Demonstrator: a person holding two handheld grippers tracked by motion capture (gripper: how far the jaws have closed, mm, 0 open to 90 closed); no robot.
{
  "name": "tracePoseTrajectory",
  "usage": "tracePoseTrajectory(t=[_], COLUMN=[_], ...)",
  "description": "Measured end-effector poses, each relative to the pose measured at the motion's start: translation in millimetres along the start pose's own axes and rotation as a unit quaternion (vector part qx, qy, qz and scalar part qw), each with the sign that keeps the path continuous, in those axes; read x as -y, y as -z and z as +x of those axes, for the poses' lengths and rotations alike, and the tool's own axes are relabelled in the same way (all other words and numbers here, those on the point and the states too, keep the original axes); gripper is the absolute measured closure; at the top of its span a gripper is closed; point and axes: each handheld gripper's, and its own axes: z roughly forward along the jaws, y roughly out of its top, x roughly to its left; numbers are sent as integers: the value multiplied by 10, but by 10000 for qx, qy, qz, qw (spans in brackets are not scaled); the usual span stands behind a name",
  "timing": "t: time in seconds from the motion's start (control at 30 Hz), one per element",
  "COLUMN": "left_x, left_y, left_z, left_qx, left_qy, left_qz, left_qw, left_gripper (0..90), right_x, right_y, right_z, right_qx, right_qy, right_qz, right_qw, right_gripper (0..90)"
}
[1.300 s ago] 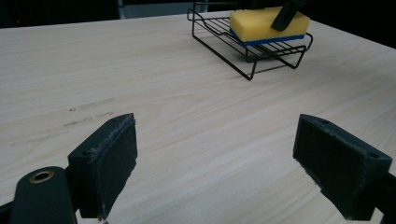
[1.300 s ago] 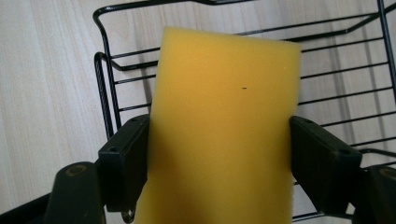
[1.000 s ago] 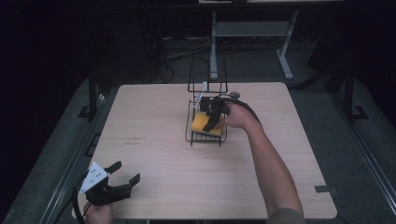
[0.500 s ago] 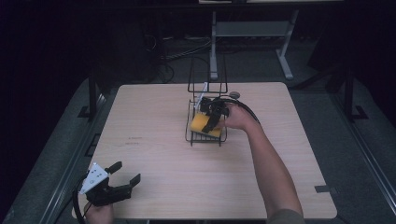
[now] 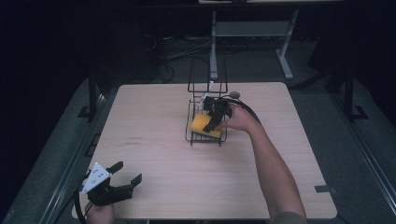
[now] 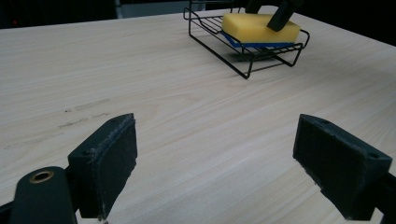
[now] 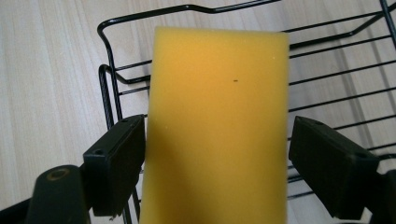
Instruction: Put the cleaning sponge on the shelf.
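The yellow sponge (image 7: 215, 126) lies in the black wire rack (image 5: 206, 122) near the middle of the bench (image 5: 154, 140). The right claw (image 7: 215, 165) straddles it, jaws parted, left pad touching the sponge's edge, right pad just clear. The left claw (image 6: 229, 158) hovers wide open, holding nothing, above the bench's near corner.

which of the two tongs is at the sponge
The right tongs, out over the wire rack, with open jaws either side of the yellow sponge. The left tongs sit open at the table's near left corner, apart from it.
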Motion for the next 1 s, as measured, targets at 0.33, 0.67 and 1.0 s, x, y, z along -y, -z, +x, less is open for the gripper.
tracePoseTrajectory(t=[0.33, 0.67, 1.0], left_x=[-5, -8, -15], left_y=[-12, -15, -27], left_z=[-18, -30, -49], left_qx=[21, 24, 39], left_qy=[-41, -46, -95], left_qz=[14, 6, 19], left_qw=[10000, 10000, 9999], left_gripper=[130, 129, 129], right_x=[-1, 30, 103], right_y=[103, 225, 267], right_z=[34, 86, 181], right_qx=[42, 83, 52], right_qy=[-12, -66, 74], right_qz=[-24, 53, 189], right_qw=[10000, 9999, 9998], right_gripper=[188, 193, 193])
